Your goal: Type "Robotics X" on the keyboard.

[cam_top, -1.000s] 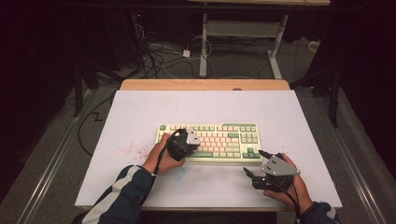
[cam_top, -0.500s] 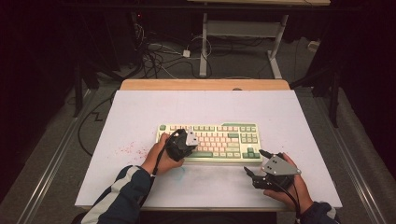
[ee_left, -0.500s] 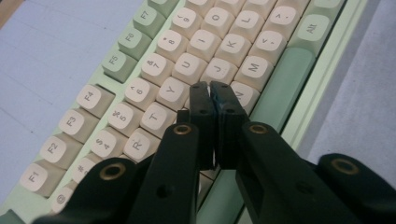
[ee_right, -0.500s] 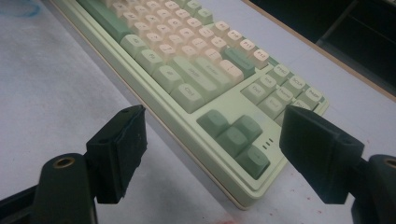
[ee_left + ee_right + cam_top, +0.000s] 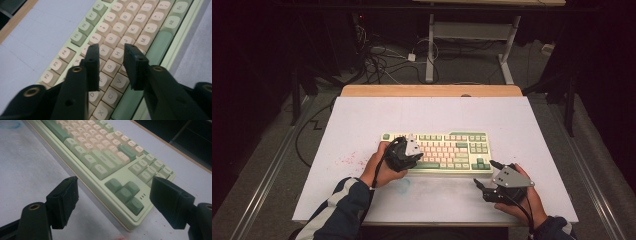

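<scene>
Left hand-held gripper (image 5: pixel 111 53) poised over the keyboard (image 5: pixel 447 150) on the desk (image 5: pixel 362 120)

Its jaws have just been opening, empty, above the letter keys; the right hand-held gripper (image 5: pixel 117 202) waits wide apart by the near right corner.

keyboard (image 5: pixel 140 30): matt plastic | table (image 5: pixel 362 130): smooth white, wood edge

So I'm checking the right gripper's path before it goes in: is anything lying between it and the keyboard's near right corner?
Nothing visible does. The right gripper hangs open just short of the keyboard, with bare white table between its jaws and the corner by the arrow keys. The left gripper sits over the keyboard's left half, well clear.
</scene>
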`<move>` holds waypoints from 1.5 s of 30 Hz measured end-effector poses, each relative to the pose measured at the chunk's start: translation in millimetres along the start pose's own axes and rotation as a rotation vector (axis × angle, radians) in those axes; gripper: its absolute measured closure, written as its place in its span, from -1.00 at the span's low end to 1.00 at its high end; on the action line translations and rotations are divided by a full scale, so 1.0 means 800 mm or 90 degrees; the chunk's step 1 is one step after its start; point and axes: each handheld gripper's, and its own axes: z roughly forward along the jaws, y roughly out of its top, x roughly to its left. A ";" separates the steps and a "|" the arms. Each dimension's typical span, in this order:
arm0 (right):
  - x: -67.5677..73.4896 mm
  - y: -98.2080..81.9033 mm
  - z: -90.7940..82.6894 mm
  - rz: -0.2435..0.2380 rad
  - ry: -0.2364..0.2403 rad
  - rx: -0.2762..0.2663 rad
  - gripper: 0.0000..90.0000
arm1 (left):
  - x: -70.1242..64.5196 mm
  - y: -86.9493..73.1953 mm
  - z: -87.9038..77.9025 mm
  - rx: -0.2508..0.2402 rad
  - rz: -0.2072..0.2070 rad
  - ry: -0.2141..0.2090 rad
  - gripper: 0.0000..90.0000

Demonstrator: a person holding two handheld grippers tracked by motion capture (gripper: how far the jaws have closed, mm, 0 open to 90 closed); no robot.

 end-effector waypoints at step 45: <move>-0.004 0.001 0.004 0.013 -0.013 0.013 -0.18 | 0.044 -0.050 -0.097 -0.075 0.034 0.073 -0.55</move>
